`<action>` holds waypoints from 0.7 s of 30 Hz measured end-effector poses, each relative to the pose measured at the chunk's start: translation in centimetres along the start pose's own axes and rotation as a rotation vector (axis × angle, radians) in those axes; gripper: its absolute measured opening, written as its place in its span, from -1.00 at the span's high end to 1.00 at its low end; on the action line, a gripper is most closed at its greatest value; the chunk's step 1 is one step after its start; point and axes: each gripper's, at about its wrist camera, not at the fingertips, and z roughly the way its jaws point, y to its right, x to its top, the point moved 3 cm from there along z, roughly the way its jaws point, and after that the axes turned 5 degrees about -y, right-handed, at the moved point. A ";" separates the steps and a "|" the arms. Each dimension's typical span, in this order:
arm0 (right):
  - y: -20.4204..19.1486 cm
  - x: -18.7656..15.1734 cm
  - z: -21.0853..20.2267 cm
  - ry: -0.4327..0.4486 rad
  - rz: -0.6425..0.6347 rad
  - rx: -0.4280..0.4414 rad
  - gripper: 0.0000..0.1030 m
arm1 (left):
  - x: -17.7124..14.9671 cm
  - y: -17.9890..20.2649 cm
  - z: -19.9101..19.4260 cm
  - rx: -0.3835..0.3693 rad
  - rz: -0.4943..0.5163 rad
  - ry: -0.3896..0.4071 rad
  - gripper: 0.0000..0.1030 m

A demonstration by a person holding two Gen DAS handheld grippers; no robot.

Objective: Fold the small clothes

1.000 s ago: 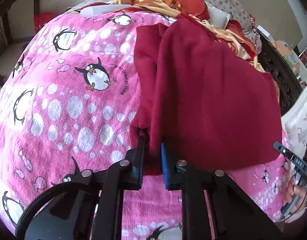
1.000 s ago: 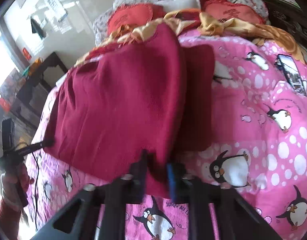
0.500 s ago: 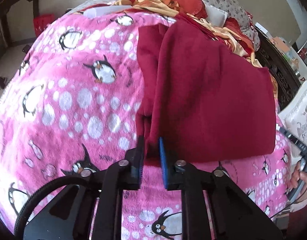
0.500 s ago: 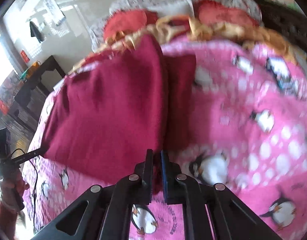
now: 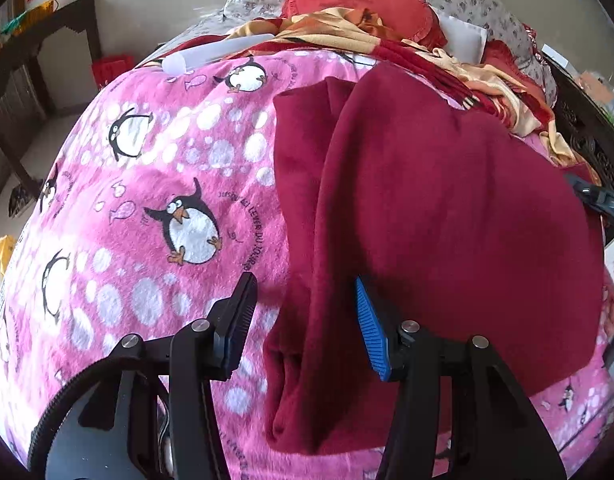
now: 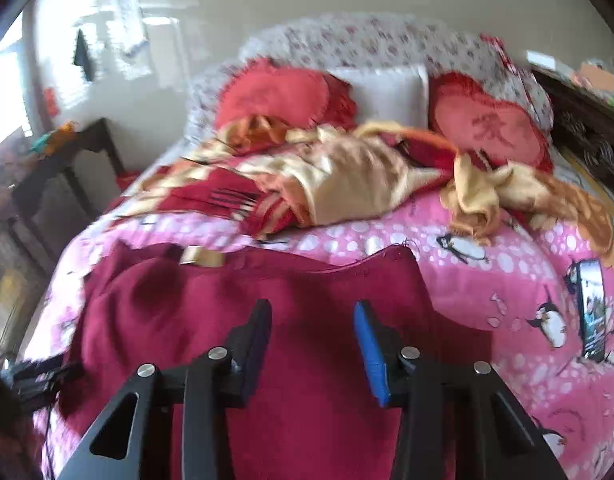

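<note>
Both your left gripper [image 5: 305, 316] and right gripper [image 6: 313, 340] are spread, holding nothing; dragging them could rumple the folded maroon garment [image 5: 447, 220].

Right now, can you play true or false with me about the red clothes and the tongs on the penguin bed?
1. Both tongs are open. True: the left tongs and the right tongs are spread wide with nothing pinched between them.
2. The dark red garment hangs in the air. False: it lies on the pink penguin blanket.
3. The blanket has cats on it. False: it has penguins and white spots.
4. A phone lies on the blanket, right of the garment. True.
5. The garment is bright blue. False: it is dark red.
</note>
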 end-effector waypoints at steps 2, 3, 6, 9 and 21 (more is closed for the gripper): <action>0.9 -0.1 2.1 -0.016 0.009 -0.041 0.21 | 0.0 0.1 0.1 0.027 0.013 0.019 -0.11; 1.1 0.1 2.5 -0.006 -0.006 -0.058 0.21 | 0.0 0.2 0.1 0.036 0.019 0.024 -0.16; 0.7 0.4 2.5 -0.021 -0.018 -0.084 0.21 | 0.1 0.0 0.3 0.030 0.023 0.027 -0.17; -0.3 0.7 0.6 0.007 -0.003 -0.042 0.21 | 0.1 -0.1 0.4 0.019 0.018 0.026 -0.17; -17.2 -0.7 1.1 -0.038 -0.341 0.206 0.21 | -0.1 -0.3 0.3 0.010 0.005 0.026 -0.20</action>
